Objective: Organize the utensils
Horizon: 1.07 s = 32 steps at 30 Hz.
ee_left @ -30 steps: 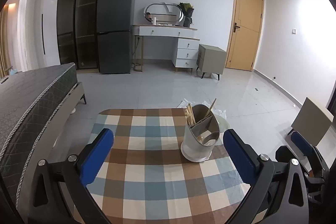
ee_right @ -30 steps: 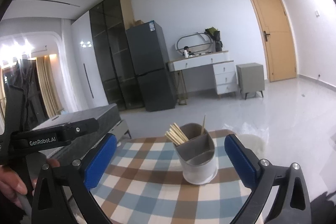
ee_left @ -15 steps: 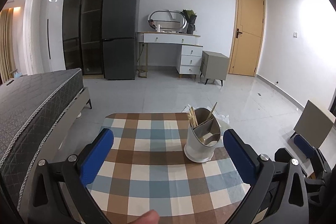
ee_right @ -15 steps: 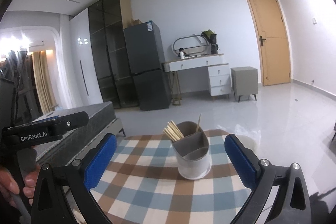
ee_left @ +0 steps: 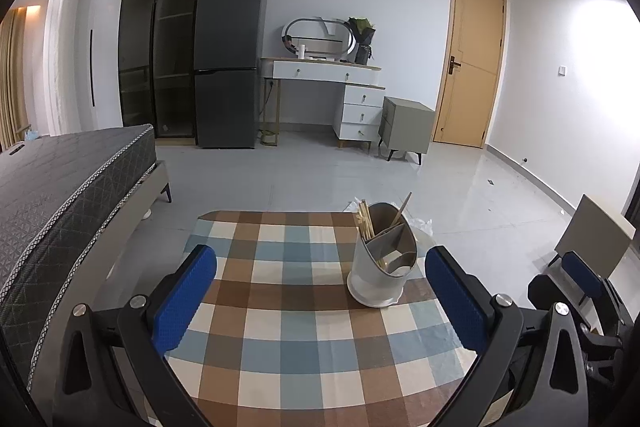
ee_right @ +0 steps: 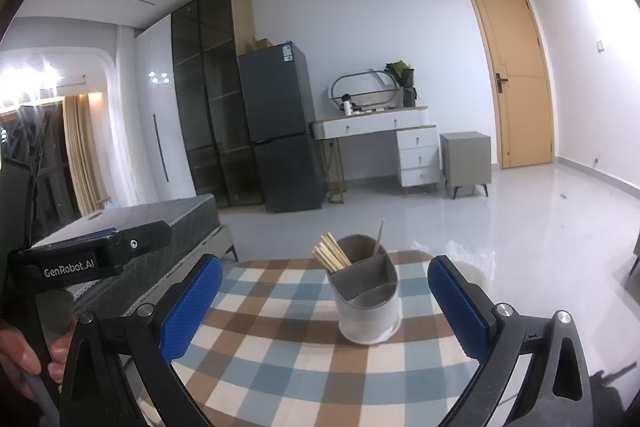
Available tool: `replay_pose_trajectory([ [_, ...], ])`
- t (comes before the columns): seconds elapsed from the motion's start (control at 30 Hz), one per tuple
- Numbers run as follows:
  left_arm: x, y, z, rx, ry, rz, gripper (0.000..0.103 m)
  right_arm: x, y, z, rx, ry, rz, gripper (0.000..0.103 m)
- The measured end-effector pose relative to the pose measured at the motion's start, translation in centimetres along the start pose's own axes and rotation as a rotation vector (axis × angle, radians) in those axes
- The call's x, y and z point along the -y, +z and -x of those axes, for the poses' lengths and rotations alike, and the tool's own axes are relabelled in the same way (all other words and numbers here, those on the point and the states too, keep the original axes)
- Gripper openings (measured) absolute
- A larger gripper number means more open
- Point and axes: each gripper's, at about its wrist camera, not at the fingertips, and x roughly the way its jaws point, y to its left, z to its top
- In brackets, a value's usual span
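Note:
A white utensil holder (ee_left: 380,263) (ee_right: 366,297) with grey divided compartments stands on the checked tablecloth (ee_left: 288,307) (ee_right: 288,339). A bundle of wooden chopsticks (ee_left: 365,223) (ee_right: 332,257) leans in its back left compartment, and a single stick (ee_left: 401,209) (ee_right: 379,237) stands in the back right one. My left gripper (ee_left: 320,291) is open above the near part of the table, nothing between its blue pads. My right gripper (ee_right: 324,303) is open too, with the holder ahead between its fingers. The left gripper's body (ee_right: 88,259) and a hand (ee_right: 24,363) show in the right wrist view.
A bed (ee_left: 60,187) lies left of the table. Across the tiled floor stand a dark fridge (ee_left: 230,63), a white dresser (ee_left: 340,95), a grey nightstand (ee_left: 406,125) and a wooden door (ee_left: 470,67). A chair (ee_left: 596,239) sits at the right.
Both views have shifted a little, and the holder sits slightly further right in each. A fingertip at the bottom of the left wrist view half a second ago is gone. Both grippers stay open.

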Motion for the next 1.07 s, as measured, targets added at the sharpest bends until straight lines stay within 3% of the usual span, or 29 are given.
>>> replay_pose_trajectory([
  [1.07,0.42,-0.20,-0.07,0.019,-0.018,-0.022,0.101,0.37,-0.09,-0.42,-0.019,-0.004,-0.006,0.103],
])
